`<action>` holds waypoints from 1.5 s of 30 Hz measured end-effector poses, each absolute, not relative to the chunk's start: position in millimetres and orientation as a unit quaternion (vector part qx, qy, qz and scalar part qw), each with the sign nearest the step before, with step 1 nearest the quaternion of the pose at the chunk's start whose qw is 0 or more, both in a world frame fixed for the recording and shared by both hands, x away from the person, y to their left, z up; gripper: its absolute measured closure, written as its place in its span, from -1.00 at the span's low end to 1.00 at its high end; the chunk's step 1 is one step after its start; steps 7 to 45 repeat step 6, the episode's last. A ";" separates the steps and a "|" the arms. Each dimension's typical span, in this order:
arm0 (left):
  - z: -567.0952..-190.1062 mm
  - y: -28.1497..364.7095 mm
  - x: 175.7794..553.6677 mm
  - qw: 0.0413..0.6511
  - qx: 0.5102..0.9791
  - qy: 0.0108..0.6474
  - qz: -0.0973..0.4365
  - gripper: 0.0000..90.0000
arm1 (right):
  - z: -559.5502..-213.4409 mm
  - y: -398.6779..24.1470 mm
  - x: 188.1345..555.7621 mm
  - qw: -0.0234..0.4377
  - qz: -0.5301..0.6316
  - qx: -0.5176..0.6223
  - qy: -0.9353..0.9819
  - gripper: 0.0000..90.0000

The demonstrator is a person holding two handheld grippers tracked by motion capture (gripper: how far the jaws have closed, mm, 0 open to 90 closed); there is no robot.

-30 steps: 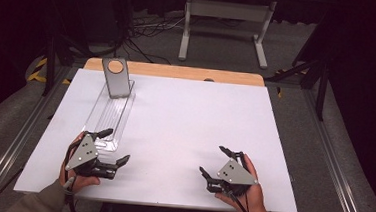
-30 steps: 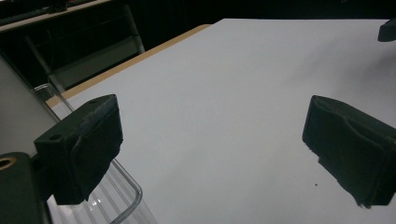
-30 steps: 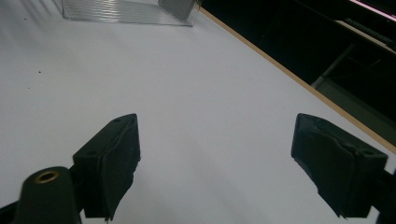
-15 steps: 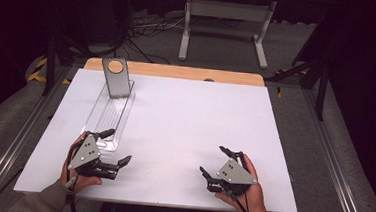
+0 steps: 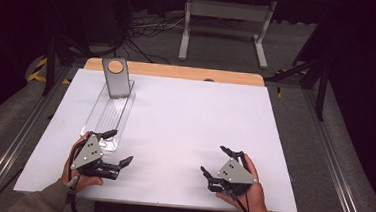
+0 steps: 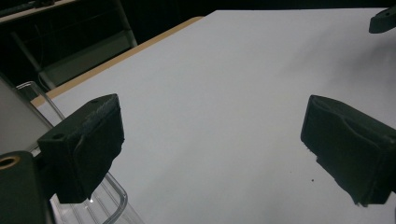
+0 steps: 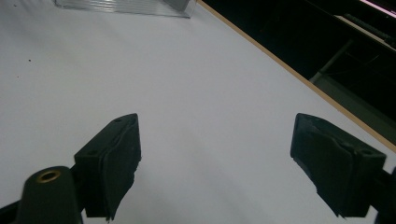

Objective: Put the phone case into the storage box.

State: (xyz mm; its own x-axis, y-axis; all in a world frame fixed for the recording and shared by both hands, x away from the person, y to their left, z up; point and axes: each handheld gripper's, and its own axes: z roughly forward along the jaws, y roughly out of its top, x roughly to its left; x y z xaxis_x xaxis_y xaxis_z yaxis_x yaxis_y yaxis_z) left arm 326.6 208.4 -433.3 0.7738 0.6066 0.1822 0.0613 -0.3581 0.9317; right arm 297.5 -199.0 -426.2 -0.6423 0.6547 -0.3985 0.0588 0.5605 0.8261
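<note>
1. the thing in hand looks to be the clear plastic tray point(image 5: 109, 114), a long narrow tray on the left half of the white counter point(image 5: 189, 131), with a grey stand point(image 5: 115, 77) upright at its far end.
2. the tray's long axis runs away from the person, from near the left hand toward the counter's far edge, leaning slightly right as it goes.
3. the left tongs point(image 5: 114, 146) are spread wide and hold nothing. the upper jaw lies at the near end of the tray, over or against its rim; the other jaw sits out over bare counter to the right.
4. in the left gripper view the tray's rounded near corner point(image 6: 109, 198) shows just under the left-hand jaw, so the tray lies to that side of the tongs rather than between them.
5. the right tongs point(image 5: 218, 163) are also spread wide and empty, low over bare counter, well apart from the tray; in the right gripper view the tray point(image 7: 126, 5) sits far off at the top edge.
6. judgement: the left hand is much the nearer, and a grip on the tray's near end would call for a small shift left to bring the rim between the jaws.
</note>
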 end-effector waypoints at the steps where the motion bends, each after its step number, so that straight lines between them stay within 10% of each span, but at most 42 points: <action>1: -433.5 208.2 326.4 0.526 0.781 0.217 0.259 -0.85 | -426.0 -199.1 297.7 0.360 0.414 0.222 0.806 -0.62; 45: -432.7 206.5 326.3 0.523 0.781 0.216 0.265 -0.85 | -425.2 -200.7 297.3 0.357 0.418 0.221 0.806 -0.62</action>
